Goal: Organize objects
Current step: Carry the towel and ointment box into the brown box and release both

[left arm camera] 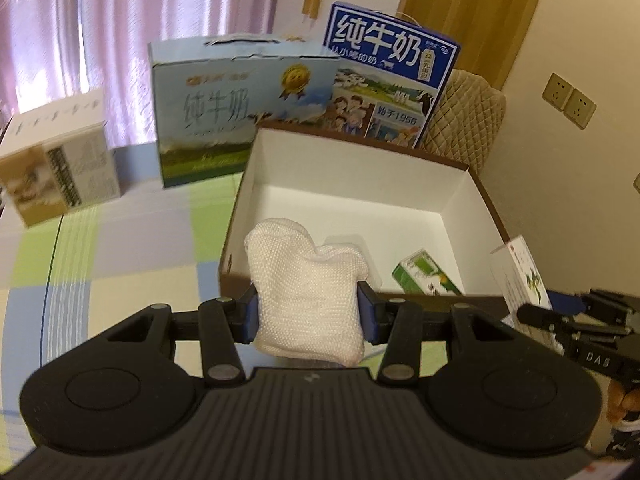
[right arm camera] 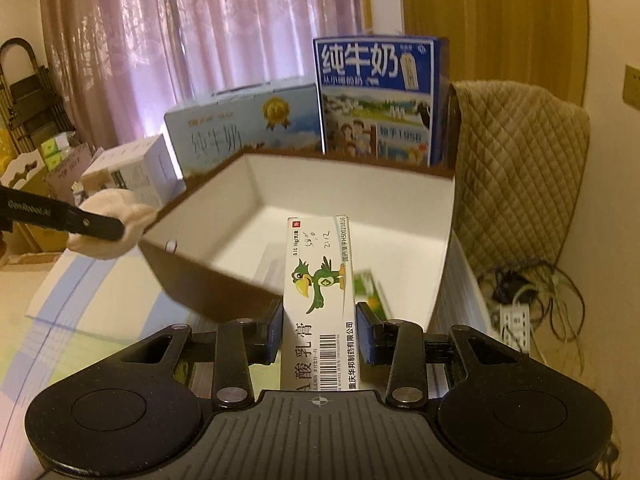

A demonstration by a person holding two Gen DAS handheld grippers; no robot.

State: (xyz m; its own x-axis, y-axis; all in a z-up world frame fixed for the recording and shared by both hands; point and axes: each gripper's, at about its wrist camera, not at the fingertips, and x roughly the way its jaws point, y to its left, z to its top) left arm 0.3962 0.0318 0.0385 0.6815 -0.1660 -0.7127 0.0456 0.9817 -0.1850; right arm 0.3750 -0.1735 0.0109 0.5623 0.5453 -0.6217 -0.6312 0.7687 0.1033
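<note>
Fingers of the left gripper point(left arm camera: 308, 314) are clamped on a white knitted bundle point(left arm camera: 306, 292) — a soft, sock-like roll — with the blue pads pressing into its sides just before the near wall of the open box point(left arm camera: 456, 200). Those of the right gripper point(right arm camera: 318, 332) pinch a slim ointment carton point(right arm camera: 320, 300) by its long faces, near its lower half.

I judge the bundle light and squashy: it bulges above the pads and will deform rather than slip, so a grip across its middle, as now, suits it. It has no firm axis; its lumpy top rises up and away from the gripper, toward the box.

By contrast the carton looks light but stiff and smooth-sided — thin card that could crush or slide if squeezed at an end, so holding it across the narrow width is sensible. Its long axis runs straight out along the fingers, its far end reaching over the box's near rim toward the white interior.

Inside the box a small green-and-white carton point(left arm camera: 424, 276) already lies on the floor. Behind stand two milk cases point(right arm camera: 376, 96).
</note>
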